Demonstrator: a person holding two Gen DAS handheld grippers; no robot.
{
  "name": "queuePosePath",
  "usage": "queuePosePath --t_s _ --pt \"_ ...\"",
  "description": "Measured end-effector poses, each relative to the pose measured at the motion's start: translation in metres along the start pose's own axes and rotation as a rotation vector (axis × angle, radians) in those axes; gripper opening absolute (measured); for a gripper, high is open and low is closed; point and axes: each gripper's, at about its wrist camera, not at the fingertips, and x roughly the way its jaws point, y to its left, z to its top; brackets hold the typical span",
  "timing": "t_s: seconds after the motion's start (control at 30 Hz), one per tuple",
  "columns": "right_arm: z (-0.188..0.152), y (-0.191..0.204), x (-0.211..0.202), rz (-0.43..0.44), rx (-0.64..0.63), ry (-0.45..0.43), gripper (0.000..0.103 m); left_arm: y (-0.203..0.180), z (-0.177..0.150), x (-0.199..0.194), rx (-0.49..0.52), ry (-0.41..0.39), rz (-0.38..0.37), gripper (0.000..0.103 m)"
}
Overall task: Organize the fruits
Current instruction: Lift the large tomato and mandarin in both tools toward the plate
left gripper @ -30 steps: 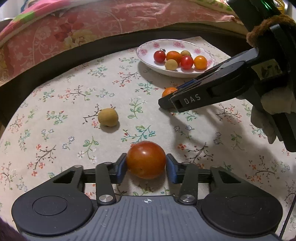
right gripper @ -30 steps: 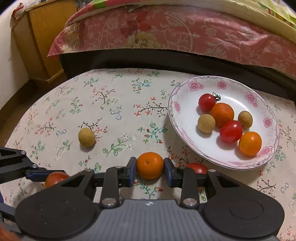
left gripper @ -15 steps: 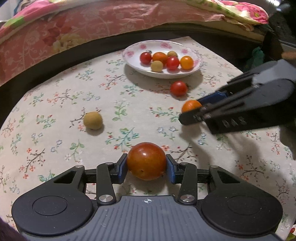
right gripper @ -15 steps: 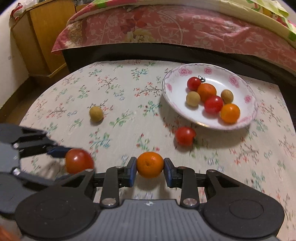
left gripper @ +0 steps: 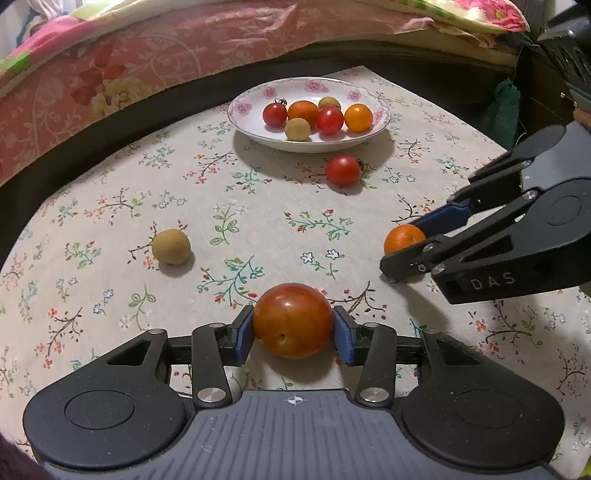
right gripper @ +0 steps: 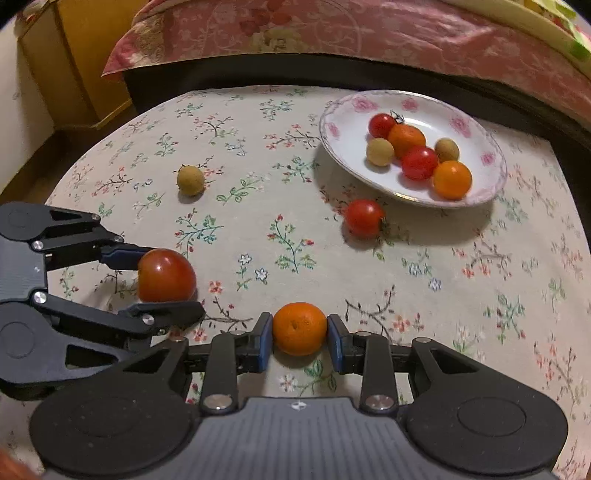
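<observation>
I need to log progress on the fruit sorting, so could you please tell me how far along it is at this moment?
Roughly two thirds. Done: six fruits lie in the floral plate. In hand: the left gripper is shut on a large tomato, and the right gripper on a small orange. Left: a red cherry tomato beside the plate and a tan longan lie on the tablecloth.

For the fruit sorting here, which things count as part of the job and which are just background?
Part of the job:
plate with six fruits
big tomato in left gripper
orange in right gripper
loose red tomato
loose tan fruit

Just lying about:
floral cloth
bedding
wooden cabinet
</observation>
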Motion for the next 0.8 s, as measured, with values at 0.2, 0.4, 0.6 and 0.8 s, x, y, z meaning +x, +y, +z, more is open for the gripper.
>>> queuePosePath --t_s 0.2,0.4,0.6,0.8 --pt "-0.003 -0.002 0.001 0.014 -0.002 -0.013 0.032 -0.004 0.001 0.002 0.03 -0.013 0.032 0.065" --pt "-0.003 -0.002 0.0 0.019 -0.007 -0.019 0.032 -0.004 0.0 0.0 0.035 -0.013 0.031 0.066" --pt "-0.005 0.0 0.0 0.015 -0.019 -0.025 0.034 -0.004 -0.008 -0.008 0.06 -0.017 0.039 0.067" --pt "-0.004 0.002 0.0 0.003 -0.03 -0.018 0.034 -0.005 -0.008 -0.009 0.057 -0.013 0.034 0.065"
